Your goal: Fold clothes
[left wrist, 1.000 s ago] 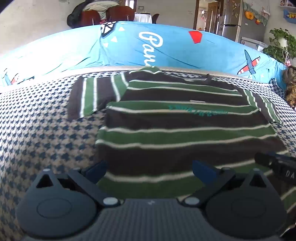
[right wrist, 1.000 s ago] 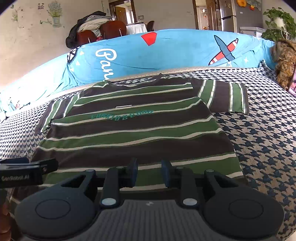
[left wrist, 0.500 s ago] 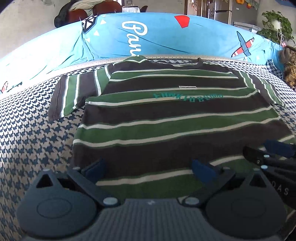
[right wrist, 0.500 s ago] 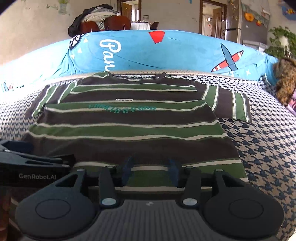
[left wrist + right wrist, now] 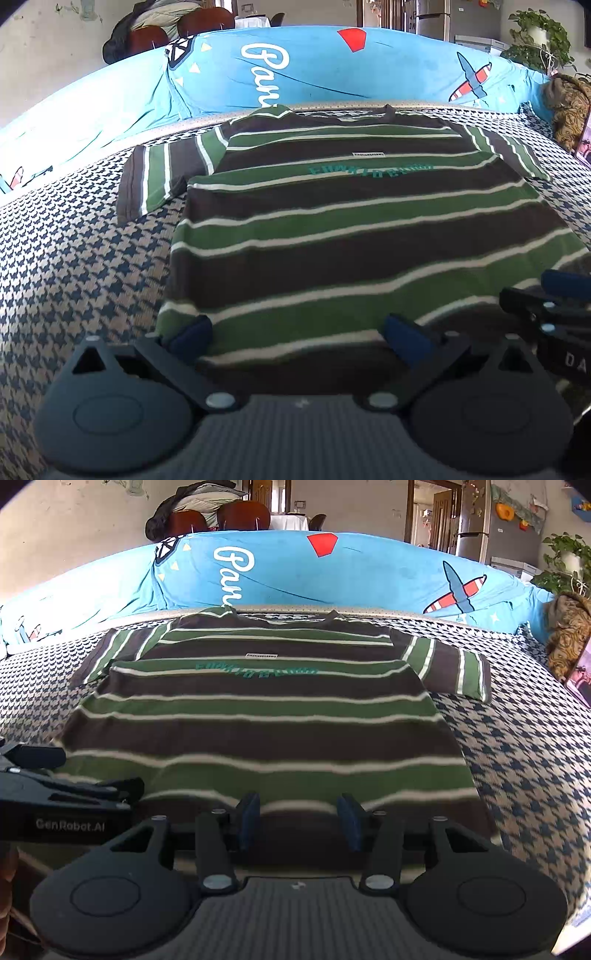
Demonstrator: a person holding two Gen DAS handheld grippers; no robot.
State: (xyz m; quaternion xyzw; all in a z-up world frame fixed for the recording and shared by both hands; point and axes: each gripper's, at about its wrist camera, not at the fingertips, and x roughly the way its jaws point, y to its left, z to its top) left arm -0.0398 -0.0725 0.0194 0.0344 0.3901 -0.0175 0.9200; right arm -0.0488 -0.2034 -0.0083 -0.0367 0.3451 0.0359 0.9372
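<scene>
The left tool [image 5: 297,334] gapes wide at the near-left hem of the green, brown and white striped t-shirt [image 5: 354,229], spread flat across the houndstooth bed cover [image 5: 74,266]. Right tool [image 5: 298,818], part-open, empty, sits at the near-right hem.

One striped T-shirt [image 5: 362,236] lay on the houndstooth cover [image 5: 74,266], with two short sleeves spread out. Two grippers were there, the left gripper [image 5: 299,332] and the right gripper [image 5: 299,819]. Far off stood two brown chairs [image 5: 218,518] and one potted plant [image 5: 535,35].
</scene>
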